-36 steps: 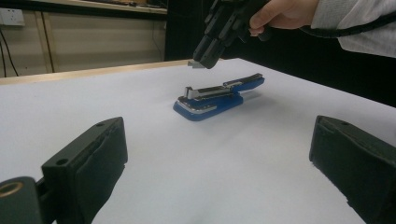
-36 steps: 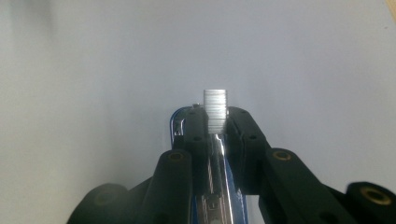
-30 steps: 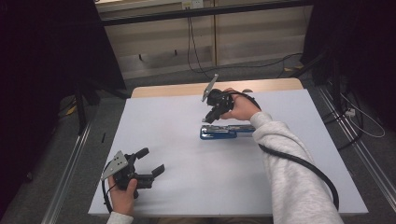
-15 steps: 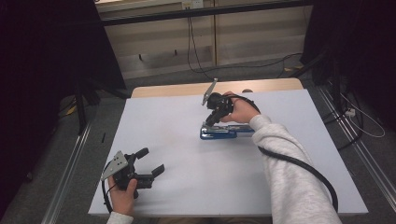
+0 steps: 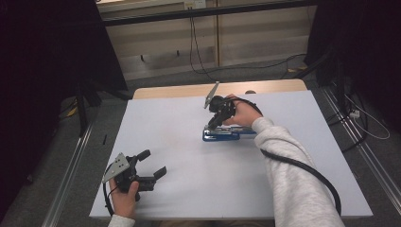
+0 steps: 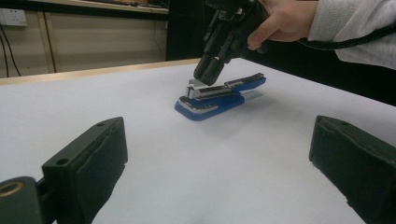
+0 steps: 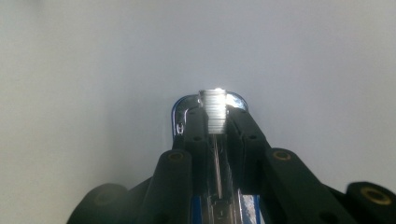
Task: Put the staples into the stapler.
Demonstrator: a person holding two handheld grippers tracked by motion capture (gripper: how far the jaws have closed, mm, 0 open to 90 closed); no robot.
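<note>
High view has the blue stapler (image 5: 226,134) lying flat mid-tabletop (image 5: 165,123), a bit toward the far edge. The right gripper (image 5: 212,124) comes down on its front end, and in the right gripper view the fingers (image 7: 196,135) are clenched on a strip of staples (image 7: 215,109) sitting in the stapler's open channel. Looks like the loading step, so the next move probably calls for seating the strip straight. The left gripper (image 5: 152,163) sits well apart near the front edge, fingers (image 6: 88,163) released and holding nothing.

A blue stapler (image 5: 227,134) lies flat mid-table, its metal staple track exposed.
</note>
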